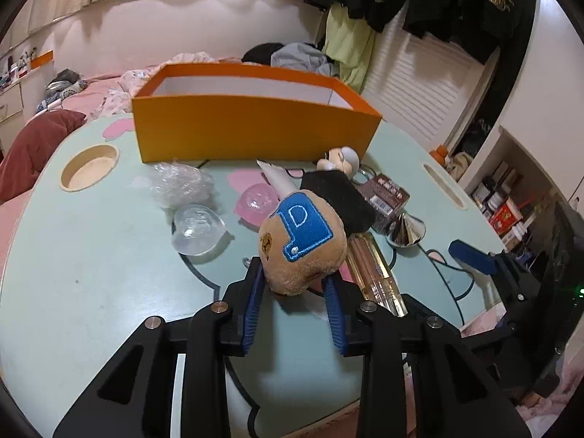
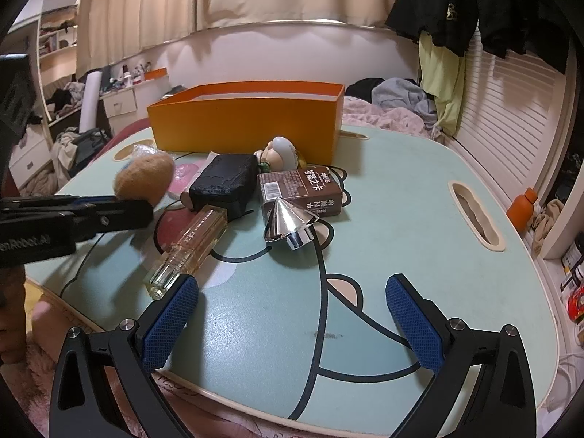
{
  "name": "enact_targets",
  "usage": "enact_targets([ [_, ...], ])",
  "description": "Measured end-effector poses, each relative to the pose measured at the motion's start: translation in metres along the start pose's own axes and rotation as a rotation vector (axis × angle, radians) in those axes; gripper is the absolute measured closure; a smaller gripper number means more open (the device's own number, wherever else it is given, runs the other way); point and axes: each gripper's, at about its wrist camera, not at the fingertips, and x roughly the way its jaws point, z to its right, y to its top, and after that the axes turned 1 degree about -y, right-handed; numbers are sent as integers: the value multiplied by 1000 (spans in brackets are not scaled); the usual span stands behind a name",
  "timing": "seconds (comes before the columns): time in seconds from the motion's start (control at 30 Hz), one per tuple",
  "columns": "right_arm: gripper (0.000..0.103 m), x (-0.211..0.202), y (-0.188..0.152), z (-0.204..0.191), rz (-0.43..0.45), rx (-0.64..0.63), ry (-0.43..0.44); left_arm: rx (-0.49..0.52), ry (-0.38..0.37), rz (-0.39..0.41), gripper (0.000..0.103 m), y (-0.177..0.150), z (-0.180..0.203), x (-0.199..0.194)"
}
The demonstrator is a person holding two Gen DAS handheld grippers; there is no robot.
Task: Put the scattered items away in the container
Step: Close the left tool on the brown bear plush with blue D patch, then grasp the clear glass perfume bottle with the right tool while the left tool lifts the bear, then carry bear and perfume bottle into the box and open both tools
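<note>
2 tongs [image 1: 294, 281] tilt down, pinching plush [image 1: 301, 244].

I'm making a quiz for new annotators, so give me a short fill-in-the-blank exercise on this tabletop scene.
1. The left gripper has its jaws closed on the brown plush toy, whose blue patch shows the letter ____.
2. The open container at the far side of the table is coloured ____.
3. The right gripper has its jaws ____, with nothing between them.
4. The shiny silver cone lies in front of the ____ carton.

Missing words: D; orange; open; brown
</note>
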Motion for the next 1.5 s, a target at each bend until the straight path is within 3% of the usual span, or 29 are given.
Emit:
enact_targets([
  [0.13,2,-8,-1,7,37,30,11,3,-13,44,71,-1,0,-15],
  [0.2,15,-19,2,8,81,42,32,1,-2,69,71,-2,0,-22],
  [0.3,20,-30,8,3,111,36,62,-11,43,118,71,-5,-3,-34],
  [0.43,26,-29,17,-20,86,-23,143,-21,61,151,71,-5,-6,-41],
  [0.53,37,-12,20,-37,17,-56,162,-2,71,156,70,-6,-3,-42],
  [0.73,46,9,19,-47,-44,-91,112,-22,75,157,70,-8,-9,-43],
  [0.83,66,9,18,-48,-35,-97,110,-24,70,150,70,-8,-10,-41],
  [0.87,81,9,17,-48,-32,-95,113,-22,70,150,70,-8,-9,-41],
  [0.9,86,9,17,-48,-30,-95,115,-21,69,150,70,-9,-9,-41],
  [1.1,86,6,15,-34,-18,-37,180,-9,81,165,70,-6,-8,-44],
  [1.23,86,-9,22,-21,56,11,180,21,79,201,70,4,-4,-53],
  [1.4,86,-23,57,-10,141,30,187,60,68,249,70,37,-3,-58],
  [1.5,86,-16,92,3,170,73,202,75,101,256,70,69,-8,-52],
])
